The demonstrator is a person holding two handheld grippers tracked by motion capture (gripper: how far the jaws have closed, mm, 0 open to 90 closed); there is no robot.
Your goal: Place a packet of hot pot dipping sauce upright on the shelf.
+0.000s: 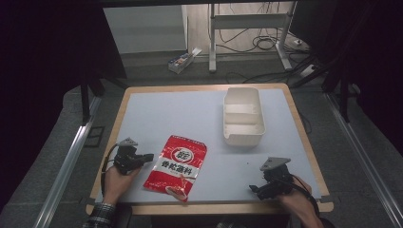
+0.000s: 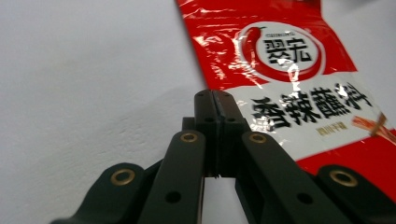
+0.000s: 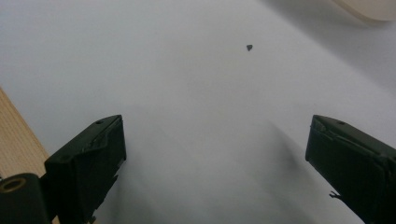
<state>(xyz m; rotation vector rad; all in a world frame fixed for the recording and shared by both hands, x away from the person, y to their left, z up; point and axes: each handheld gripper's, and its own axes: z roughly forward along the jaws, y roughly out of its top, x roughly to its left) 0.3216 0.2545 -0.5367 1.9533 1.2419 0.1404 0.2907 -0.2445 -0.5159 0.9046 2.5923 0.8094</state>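
Observation:
A red and white sauce packet with black characters lies flat on the table's front left part. My left gripper is at the packet's left edge, pointing right. In the left gripper view its jaws are pressed together right at the edge of the packet; I see nothing between them. My right gripper rests near the front right corner, pointing left. Its jaws stand wide apart over bare table surface.
A white two-compartment bin stands at the back right of the table, and its corner shows at the top of the right gripper view. A tiny dark speck lies ahead of the right gripper. The wooden table edge is close by.

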